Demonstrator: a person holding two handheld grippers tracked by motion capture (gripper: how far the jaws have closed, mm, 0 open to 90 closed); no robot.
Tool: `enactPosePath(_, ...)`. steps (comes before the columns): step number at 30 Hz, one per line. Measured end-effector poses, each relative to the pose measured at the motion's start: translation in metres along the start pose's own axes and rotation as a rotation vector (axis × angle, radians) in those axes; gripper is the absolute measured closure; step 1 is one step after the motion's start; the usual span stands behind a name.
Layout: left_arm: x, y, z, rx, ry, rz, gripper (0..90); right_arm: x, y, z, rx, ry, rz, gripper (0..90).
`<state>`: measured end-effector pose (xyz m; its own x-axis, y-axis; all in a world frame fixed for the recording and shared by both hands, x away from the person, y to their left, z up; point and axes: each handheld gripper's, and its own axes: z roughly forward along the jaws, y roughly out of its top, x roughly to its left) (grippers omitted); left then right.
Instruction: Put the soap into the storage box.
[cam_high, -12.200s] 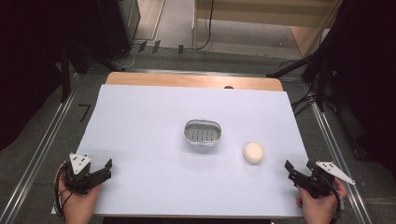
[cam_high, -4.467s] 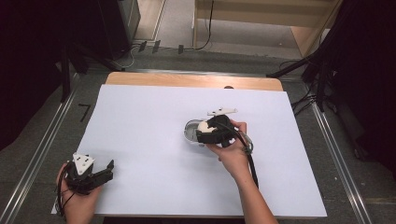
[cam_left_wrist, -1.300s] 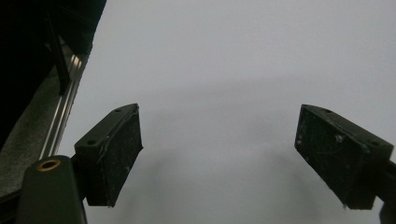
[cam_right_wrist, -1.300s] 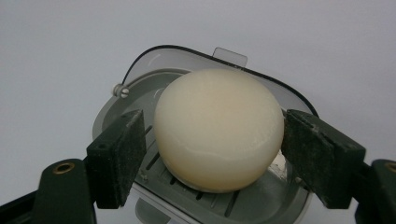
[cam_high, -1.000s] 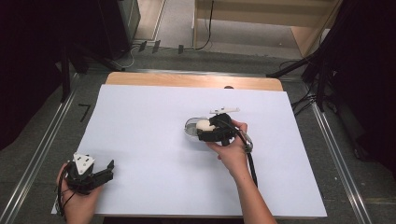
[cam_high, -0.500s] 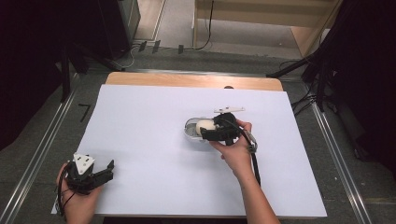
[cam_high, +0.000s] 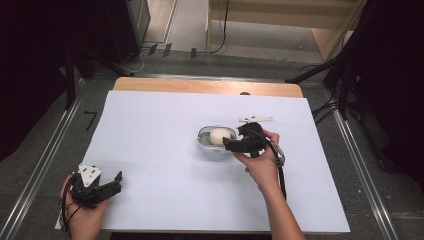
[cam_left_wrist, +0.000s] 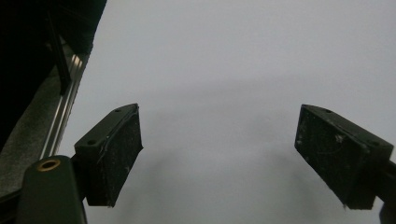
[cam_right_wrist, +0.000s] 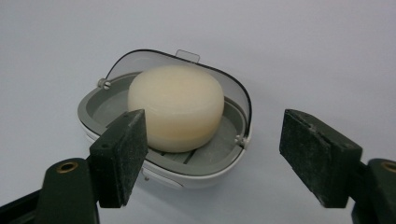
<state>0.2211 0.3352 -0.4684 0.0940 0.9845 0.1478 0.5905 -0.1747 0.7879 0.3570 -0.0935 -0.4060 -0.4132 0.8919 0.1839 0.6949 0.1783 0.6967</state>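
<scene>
A round cream soap bar (cam_high: 218, 135) (cam_right_wrist: 175, 107) lies in a small grey and white soap dish (cam_high: 204, 144) (cam_right_wrist: 88, 112) near the table's middle. My right gripper (cam_high: 229, 145) (cam_right_wrist: 212, 140) sits just right of the dish and points at it. It is open, its jaws have just been opening, and nothing is between the pads. The soap and dish lie a little beyond the fingertips. My left gripper (cam_high: 115, 182) (cam_left_wrist: 219, 140) rests open at the near left corner over bare white surface.
A white sheet (cam_high: 160, 120) covers the table, with a wooden strip (cam_high: 200, 86) at the far edge. Metal rails (cam_high: 45, 160) run along both sides on the floor. Dark equipment and cables stand beyond the table.
My right gripper has drawn back to the right, away from the dish. The soap stays in the dish. The left hand has not moved.
</scene>
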Motion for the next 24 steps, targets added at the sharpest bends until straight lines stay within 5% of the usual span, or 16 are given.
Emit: enactPosePath(24, 0.001, 0.000, -0.001, -0.004, 0.001, -0.006, 15.7, -0.047, -0.042, -0.020, -0.012, -0.025, 0.053, 16.8)
